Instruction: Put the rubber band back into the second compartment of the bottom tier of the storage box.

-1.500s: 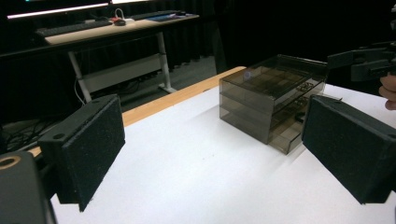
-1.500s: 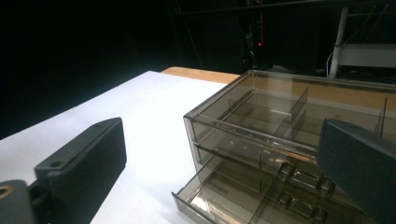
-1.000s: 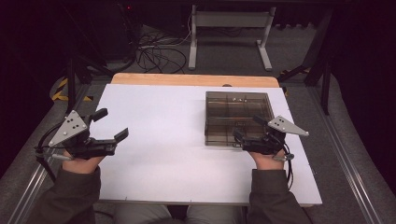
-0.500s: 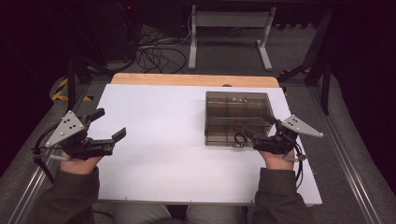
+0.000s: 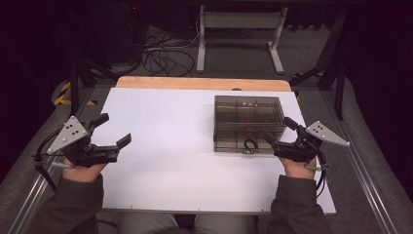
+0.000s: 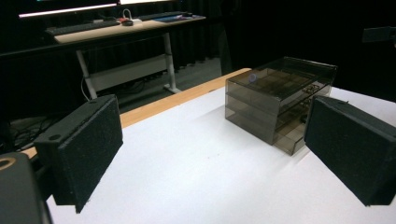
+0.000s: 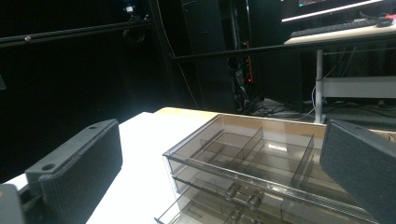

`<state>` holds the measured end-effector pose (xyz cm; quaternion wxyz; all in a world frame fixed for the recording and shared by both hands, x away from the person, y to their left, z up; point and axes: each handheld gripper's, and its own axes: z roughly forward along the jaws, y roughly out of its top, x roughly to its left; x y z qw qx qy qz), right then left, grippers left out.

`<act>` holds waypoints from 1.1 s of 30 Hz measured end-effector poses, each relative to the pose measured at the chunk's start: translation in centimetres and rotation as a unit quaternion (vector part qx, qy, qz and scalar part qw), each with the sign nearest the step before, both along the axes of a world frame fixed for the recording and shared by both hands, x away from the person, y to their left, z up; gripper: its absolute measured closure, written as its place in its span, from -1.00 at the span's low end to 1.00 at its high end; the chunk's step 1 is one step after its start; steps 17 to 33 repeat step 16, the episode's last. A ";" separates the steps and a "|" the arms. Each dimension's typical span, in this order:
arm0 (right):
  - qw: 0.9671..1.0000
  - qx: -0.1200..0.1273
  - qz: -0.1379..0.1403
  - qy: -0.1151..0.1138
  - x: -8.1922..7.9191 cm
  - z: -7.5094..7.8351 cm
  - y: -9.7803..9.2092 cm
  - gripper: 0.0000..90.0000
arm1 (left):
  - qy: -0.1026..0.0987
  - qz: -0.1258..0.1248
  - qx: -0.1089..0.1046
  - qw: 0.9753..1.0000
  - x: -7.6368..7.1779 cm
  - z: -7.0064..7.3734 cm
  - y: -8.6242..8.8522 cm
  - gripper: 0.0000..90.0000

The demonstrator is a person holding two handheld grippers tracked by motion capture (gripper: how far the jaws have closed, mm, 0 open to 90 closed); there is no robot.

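Note:
A smoky see-through drawer box (image 5: 248, 114) stands on the right half of the white table top (image 5: 170, 161). Its lowest drawer (image 6: 290, 140) sticks out a little toward the person. My right gripper (image 5: 279, 130) is open at the box's front right corner, one jaw beside the box and one before the drawer front. From the right gripper view the box (image 7: 261, 158) lies close between the spread jaws of this gripper (image 7: 219, 158). My left gripper (image 5: 114, 129) is open over the table's left edge, nothing between its jaws. In the left gripper view the box (image 6: 280, 93) stands far off.
A wooden strip (image 5: 202, 84) runs along the table's far edge. Behind it are a grey desk frame (image 5: 238, 29) and floor cables (image 5: 160, 56). Metal rails (image 5: 365, 185) flank the table. The box top is split into compartments (image 7: 243, 144).
My right gripper has slid to the right, from the drawer front toward the box's front right corner. The left gripper has barely shifted.

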<state>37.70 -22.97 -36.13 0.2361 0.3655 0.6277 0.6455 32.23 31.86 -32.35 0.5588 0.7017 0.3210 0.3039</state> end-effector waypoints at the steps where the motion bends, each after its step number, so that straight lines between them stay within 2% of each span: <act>1: 1.000 0.000 0.000 0.000 0.0 0.0 0.0 -1.00 | 0.000 0.000 0.000 1.000 0.0 0.0 0.0 -0.88; 15: 1.000 -0.012 -0.001 -0.001 0.1 -0.2 0.1 -1.00 | -0.001 -0.001 0.001 1.000 0.1 -0.2 -0.1 -0.88; 33: 1.000 -0.012 -0.001 -0.001 0.1 -0.2 0.1 -1.00 | -0.001 0.000 0.001 1.000 0.1 -0.2 0.0 -0.88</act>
